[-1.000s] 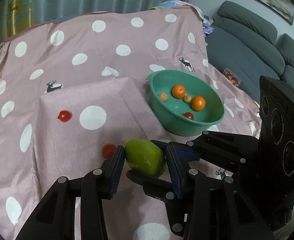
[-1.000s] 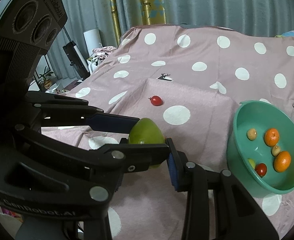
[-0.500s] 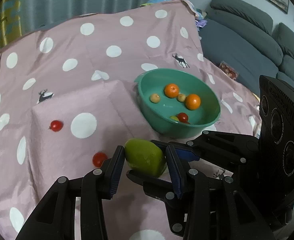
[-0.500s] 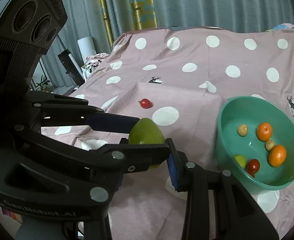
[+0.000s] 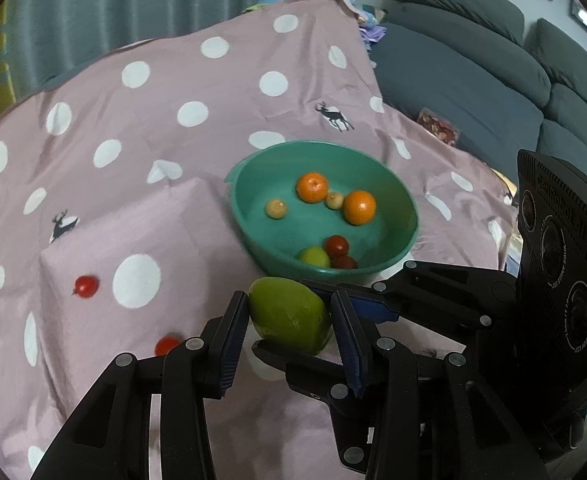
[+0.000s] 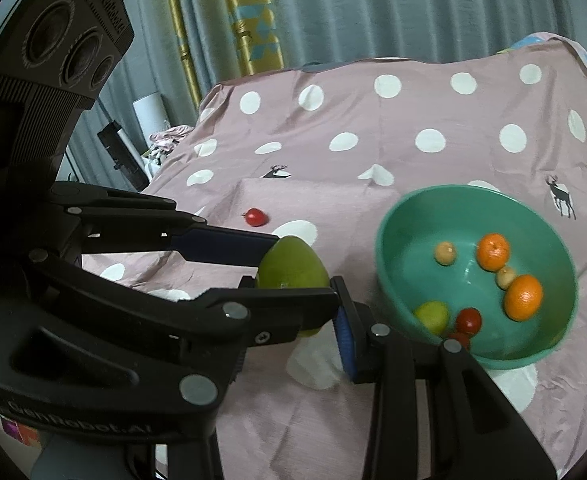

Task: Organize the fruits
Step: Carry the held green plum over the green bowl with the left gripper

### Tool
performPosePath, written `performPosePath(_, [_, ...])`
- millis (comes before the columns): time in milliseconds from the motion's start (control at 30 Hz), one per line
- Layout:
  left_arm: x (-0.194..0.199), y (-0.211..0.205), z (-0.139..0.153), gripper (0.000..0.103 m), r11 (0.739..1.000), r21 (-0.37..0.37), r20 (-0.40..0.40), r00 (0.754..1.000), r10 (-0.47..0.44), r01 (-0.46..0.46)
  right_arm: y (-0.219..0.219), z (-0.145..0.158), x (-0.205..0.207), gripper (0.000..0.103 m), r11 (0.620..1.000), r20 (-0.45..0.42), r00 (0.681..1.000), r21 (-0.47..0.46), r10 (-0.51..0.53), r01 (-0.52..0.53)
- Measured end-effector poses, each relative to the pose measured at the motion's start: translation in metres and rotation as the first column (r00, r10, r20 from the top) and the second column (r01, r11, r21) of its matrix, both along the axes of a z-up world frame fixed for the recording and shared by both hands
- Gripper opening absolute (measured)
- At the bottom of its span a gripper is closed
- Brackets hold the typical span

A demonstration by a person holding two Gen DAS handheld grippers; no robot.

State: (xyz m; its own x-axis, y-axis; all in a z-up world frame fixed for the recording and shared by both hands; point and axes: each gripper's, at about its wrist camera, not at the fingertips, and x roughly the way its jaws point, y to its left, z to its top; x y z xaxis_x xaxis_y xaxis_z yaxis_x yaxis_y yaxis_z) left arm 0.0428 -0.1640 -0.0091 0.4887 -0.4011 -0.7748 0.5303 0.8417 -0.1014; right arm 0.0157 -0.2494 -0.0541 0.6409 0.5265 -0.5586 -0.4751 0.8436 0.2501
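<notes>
A green mango point(image 5: 289, 312) point(image 6: 293, 268) hangs above the pink dotted cloth, gripped crosswise by both grippers. My left gripper point(image 5: 289, 334) is shut on its sides with blue pads point(image 5: 233, 332). My right gripper point(image 6: 295, 330) is shut on it too; its left finger is hidden behind the left gripper's body. Just beyond the mango sits a teal bowl point(image 5: 413, 216) point(image 6: 381, 240) holding two oranges point(image 5: 312, 187), two small pale fruits, a green fruit and red tomatoes. Two cherry tomatoes point(image 5: 86, 286) point(image 5: 165, 345) lie loose on the cloth to the left.
The pink cloth point(image 5: 165, 80) covers a raised flat block point(image 5: 133, 232) left of the bowl. A grey sofa point(image 5: 473, 80) stands past the cloth's right edge. Curtains point(image 6: 333, 8) hang behind, and clutter point(image 6: 125, 156) sits off the cloth's left side.
Both grippers have carried the mango toward the bowl, which now sits nearer and more central in both views. The grip on the mango is unchanged.
</notes>
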Motion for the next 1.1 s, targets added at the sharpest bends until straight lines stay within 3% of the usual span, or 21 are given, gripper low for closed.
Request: performPosePath(1100, [0.028, -0.077, 0.000, 0.043, 0.991, 0.048, 0.005, 0.992, -0.125, 0.125, -0.063, -0.006, 0.017, 0.038, 0.989, -0.004, 0.990, 0.033, -0.142, 0.142])
